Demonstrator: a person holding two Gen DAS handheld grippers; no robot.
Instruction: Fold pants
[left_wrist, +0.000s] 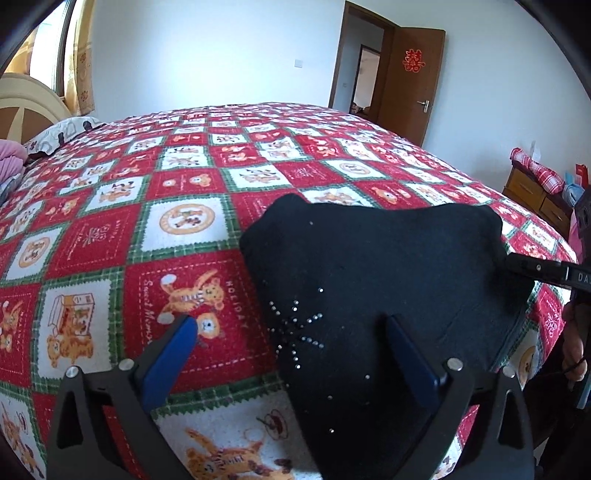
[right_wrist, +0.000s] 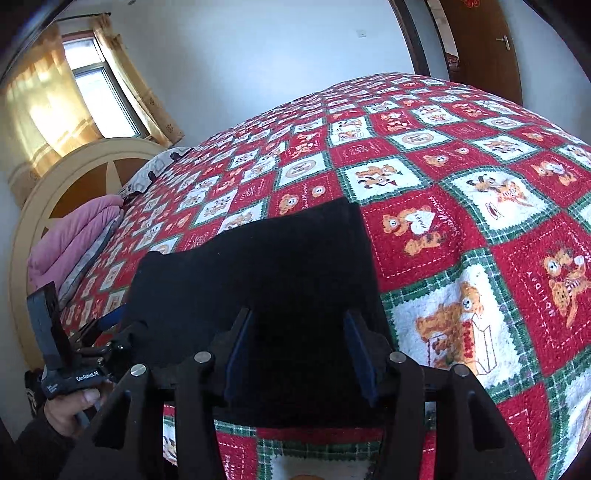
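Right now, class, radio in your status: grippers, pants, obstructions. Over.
Left gripper open, right gripper open, both over the black pants. Pants lie folded on the bedspread. Nothing blocking.

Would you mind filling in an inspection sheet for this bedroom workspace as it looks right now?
Surface: bed under a red, white and green bear-print quilt, lying flat.
Job's things: black pants with a rhinestone starburst, folded into a compact stack near the quilt's front edge.
Clutter: pink folded bedding and a patterned pillow by the headboard.
Grippers: left gripper open, one blue finger over quilt, one over the pants; right gripper open above the pants.
Cables: nothing seen.
Surroundings: brown wooden door ajar, curtained window, wooden dresser.
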